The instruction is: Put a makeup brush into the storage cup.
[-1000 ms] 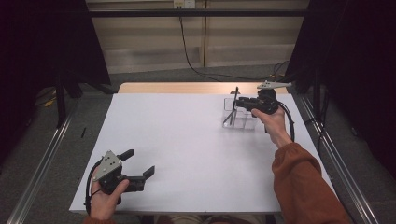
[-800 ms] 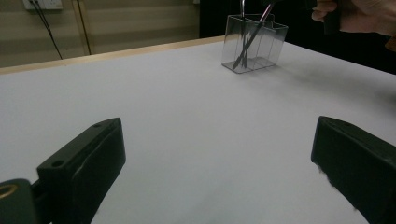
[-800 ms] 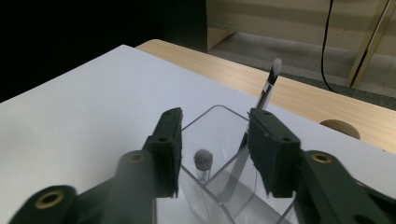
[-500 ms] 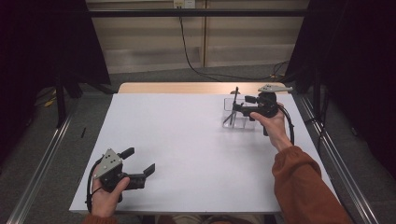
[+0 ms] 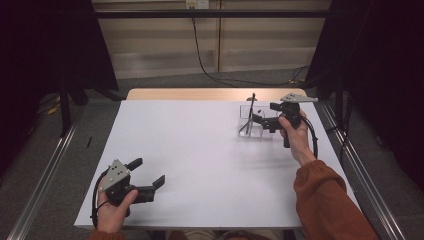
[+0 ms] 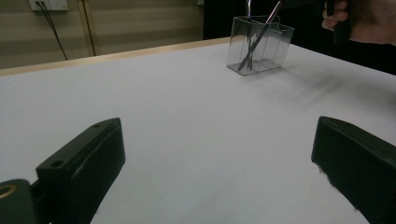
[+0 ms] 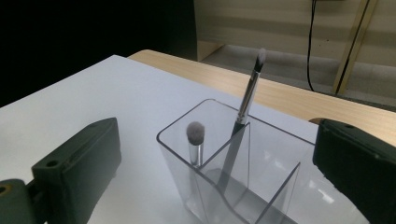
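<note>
Right gripper view: one clear holder (image 7: 261,186) with two brushes, short brush (image 7: 195,140), tall brush (image 7: 247,102), both grippers' jaws wide, empty

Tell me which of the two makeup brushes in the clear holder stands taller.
The slim silver-handled brush, leaning with its small tip high above the clear acrylic holder; the short round-headed brush barely clears the rim.

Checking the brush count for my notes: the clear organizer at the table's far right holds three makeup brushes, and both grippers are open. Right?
Not quite: the clear organizer holds two brushes, a short brush and a tall brush, as the right gripper view shows. The rest stands.
</note>
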`<state>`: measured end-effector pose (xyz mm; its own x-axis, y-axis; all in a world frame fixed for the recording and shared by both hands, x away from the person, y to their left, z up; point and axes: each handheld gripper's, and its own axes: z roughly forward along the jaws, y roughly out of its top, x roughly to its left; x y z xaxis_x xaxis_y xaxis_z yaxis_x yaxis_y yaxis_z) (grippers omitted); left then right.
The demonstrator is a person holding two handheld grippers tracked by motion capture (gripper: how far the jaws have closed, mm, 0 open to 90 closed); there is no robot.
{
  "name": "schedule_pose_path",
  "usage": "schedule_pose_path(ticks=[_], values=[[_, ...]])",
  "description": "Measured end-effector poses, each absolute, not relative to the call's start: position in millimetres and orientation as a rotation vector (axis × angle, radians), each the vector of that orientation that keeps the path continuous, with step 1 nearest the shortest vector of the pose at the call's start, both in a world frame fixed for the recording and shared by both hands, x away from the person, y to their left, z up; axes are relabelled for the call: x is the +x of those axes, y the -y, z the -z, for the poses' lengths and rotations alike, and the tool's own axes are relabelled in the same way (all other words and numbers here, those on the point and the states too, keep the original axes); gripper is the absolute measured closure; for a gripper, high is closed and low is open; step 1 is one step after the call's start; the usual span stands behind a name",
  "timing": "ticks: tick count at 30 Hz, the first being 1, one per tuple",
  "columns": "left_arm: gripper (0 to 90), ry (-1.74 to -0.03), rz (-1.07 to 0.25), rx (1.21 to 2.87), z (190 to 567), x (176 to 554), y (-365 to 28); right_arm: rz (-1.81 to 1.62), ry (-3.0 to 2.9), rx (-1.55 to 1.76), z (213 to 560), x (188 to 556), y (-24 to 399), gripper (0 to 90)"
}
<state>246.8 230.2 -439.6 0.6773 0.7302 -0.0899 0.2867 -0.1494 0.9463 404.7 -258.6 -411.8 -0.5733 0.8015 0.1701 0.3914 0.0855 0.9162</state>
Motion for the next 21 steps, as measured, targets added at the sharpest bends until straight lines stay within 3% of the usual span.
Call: schedule_pose_path(ticks=[21], values=[[2.8, -0.818, -0.48, 1.711, 437, 245, -233, -1.47, -1.917, 1.145, 409, 373, 270, 1.4]])
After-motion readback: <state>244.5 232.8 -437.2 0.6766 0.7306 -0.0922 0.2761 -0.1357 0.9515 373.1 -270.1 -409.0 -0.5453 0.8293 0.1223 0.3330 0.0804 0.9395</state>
